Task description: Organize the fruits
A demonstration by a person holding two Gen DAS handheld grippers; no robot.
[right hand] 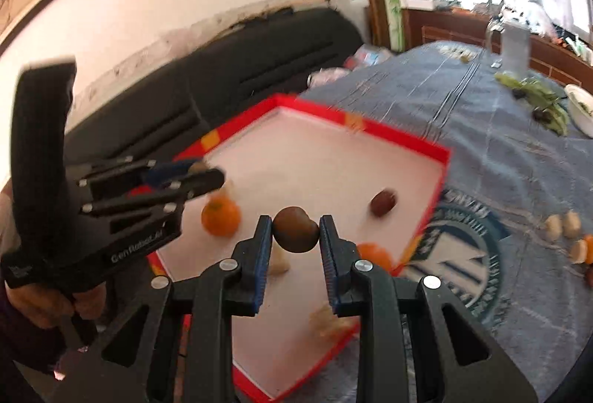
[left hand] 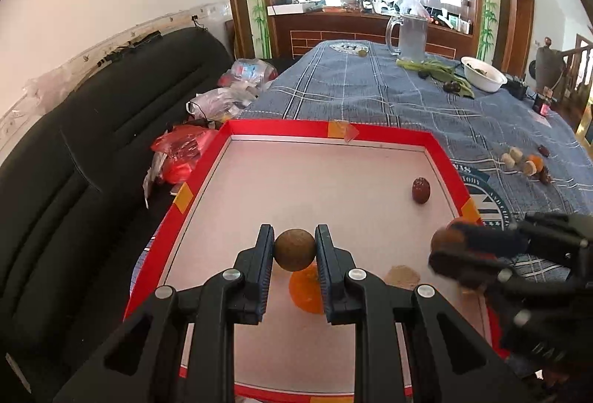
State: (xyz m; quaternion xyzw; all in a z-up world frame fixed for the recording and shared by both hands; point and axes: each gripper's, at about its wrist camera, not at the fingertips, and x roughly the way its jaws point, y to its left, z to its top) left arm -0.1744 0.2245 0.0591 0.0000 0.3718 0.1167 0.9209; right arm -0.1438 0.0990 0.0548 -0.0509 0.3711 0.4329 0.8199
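Note:
My left gripper (left hand: 294, 249) is shut on a round brown fruit (left hand: 294, 249) and holds it above the red-rimmed tray (left hand: 281, 128). An orange (left hand: 305, 290) lies in the tray right under it. A dark red date (left hand: 421, 190) lies near the tray's right wall. My right gripper (right hand: 295, 229) is shut on a dark brown fruit (right hand: 295, 229) above the tray (right hand: 404, 139). It shows blurred at the right of the left wrist view (left hand: 450, 249). The left gripper (right hand: 207, 175) is in the right wrist view at left, over an orange (right hand: 220, 217).
A second orange (right hand: 374, 254) and pale fruit pieces (right hand: 326, 323) lie in the tray. More fruits (left hand: 526, 162) lie on the blue checked cloth (left hand: 370, 99) to the right. A glass mug (left hand: 409, 36), greens and a white bowl (left hand: 483, 73) stand far back. A black sofa (left hand: 92, 151) with bags is left.

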